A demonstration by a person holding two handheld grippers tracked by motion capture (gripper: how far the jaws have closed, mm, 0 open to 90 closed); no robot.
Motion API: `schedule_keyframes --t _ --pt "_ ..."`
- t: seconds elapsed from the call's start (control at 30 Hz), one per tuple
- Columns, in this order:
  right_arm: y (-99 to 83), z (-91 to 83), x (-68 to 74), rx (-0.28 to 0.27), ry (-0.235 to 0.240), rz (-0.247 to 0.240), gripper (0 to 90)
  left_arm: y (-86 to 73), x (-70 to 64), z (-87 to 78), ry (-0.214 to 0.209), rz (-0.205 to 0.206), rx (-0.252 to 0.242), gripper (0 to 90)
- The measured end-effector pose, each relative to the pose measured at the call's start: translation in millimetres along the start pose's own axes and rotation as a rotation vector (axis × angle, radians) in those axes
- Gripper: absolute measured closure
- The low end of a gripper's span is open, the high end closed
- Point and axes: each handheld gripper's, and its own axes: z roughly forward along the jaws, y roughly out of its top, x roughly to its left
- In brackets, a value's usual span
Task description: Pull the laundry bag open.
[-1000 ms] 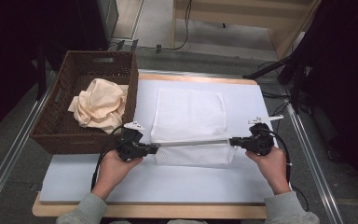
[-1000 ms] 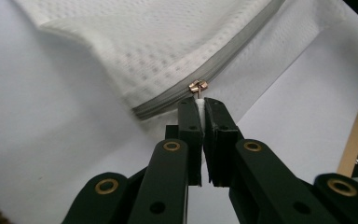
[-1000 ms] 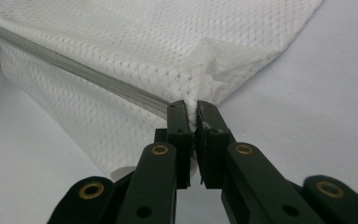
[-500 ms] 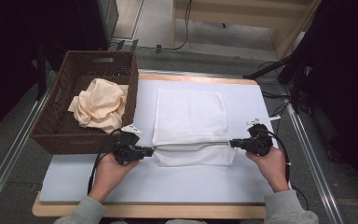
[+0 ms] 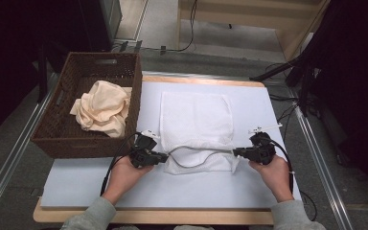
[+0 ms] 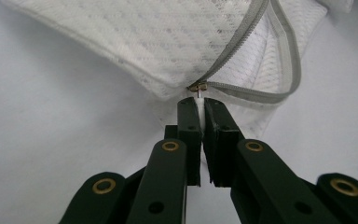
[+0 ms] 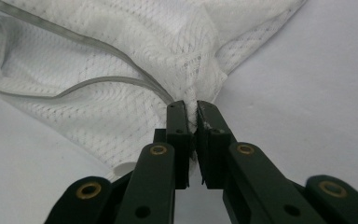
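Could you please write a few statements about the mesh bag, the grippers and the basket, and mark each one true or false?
1. The left gripper is clamped on the zipper pull. True.
2. The right gripper is open above the mat. False: its jaws are shut on a corner of the mesh bag.
3. The zipper is closed. False: its two sides gape apart and sag between the grippers.
4. A cream cloth lies in the basket. True.
5. The basket stands at the right of the mat. False: it stands at the left edge, beside the left gripper.
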Motion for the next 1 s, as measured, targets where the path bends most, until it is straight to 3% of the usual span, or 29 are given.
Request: schedule_keyframes --t 0.47,0.63,0.77,0.97,1.0 --pt "-7.1 9.2 14.0 0.021 0.023 0.006 84.7 13.9 -5.1 17.1 -0.041 0.021 0.019 85.9" --pt "-6.9 13.6 22.5 0.002 0.059 0.003 84.3 16.3 -5.4 20.8 -0.068 0.011 0.011 85.7" --pt "-6.5 15.5 26.5 0.008 0.048 -0.013 82.1 17.3 -4.0 21.9 -0.069 0.003 0.021 84.1" --pt "-7.3 -0.1 24.4 -0.073 0.033 -0.009 68.8 16.9 0.2 12.2 -0.069 -0.01 -0.008 72.2" --pt "-6.9 -4.2 24.4 -0.112 0.035 -0.012 60.2 16.3 1.8 9.2 -0.077 -0.02 -0.012 69.4"
